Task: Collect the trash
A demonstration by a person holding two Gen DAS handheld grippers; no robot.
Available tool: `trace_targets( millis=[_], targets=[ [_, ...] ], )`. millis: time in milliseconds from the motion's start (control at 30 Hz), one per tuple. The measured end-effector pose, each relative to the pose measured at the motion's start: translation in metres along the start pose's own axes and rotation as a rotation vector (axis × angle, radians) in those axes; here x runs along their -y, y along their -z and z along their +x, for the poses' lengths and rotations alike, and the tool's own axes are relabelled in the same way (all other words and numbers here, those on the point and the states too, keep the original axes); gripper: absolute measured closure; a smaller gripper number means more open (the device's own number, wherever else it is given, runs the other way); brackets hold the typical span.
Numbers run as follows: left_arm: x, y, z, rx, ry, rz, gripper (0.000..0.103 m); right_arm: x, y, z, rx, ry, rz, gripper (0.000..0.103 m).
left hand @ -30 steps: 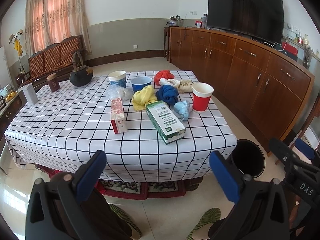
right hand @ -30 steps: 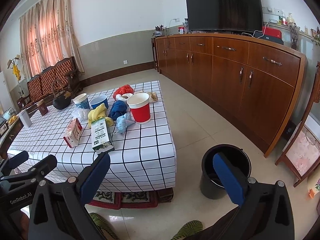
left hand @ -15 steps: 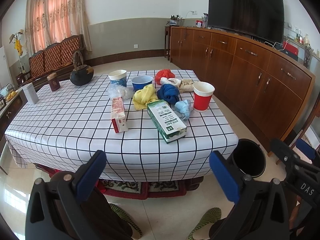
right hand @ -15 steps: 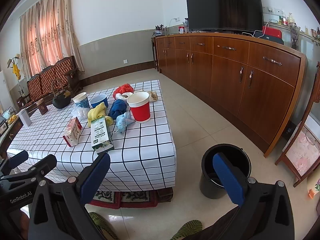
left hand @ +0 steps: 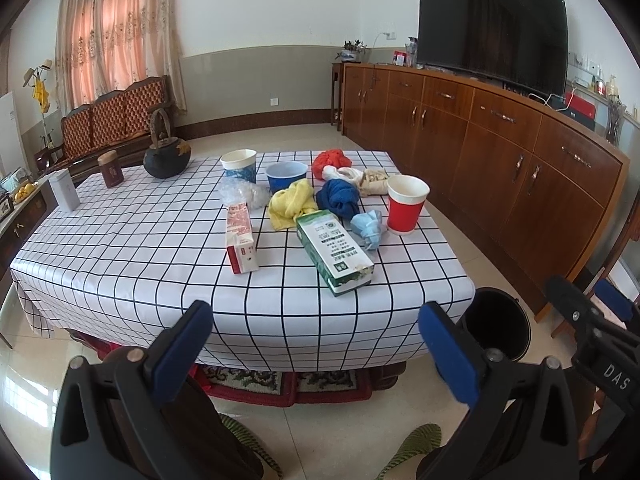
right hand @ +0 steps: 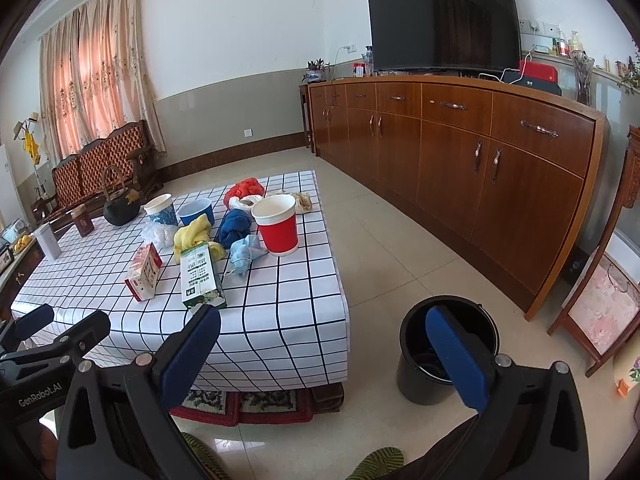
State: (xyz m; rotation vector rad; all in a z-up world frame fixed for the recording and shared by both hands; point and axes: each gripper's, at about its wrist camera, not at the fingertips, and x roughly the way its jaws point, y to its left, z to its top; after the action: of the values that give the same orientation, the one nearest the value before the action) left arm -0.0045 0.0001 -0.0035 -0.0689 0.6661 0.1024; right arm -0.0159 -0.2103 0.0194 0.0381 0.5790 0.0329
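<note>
From the left wrist view, the left gripper stood with its jaws spread wide and empty, short of the checked tablecloth. On the cloth lay a green carton, a red carton, a red paper cup and a crumpled blue mask. From the right wrist view, the right gripper also gaped empty, with the black bin on the floor beside the table.

A black teapot sits on the checked table, a television above the sideboard
</note>
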Motion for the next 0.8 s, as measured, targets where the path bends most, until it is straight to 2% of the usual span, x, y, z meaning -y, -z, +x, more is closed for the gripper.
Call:
trace_targets(
  millis=[800],
  targets=[
    [-0.0043, 0.0016, 0.0039, 0.003, -0.010, -0.001, 0.000, -0.0003, 0.0006, 0.0011, 0.001, 0.007, -0.002, 0.000]
  ],
)
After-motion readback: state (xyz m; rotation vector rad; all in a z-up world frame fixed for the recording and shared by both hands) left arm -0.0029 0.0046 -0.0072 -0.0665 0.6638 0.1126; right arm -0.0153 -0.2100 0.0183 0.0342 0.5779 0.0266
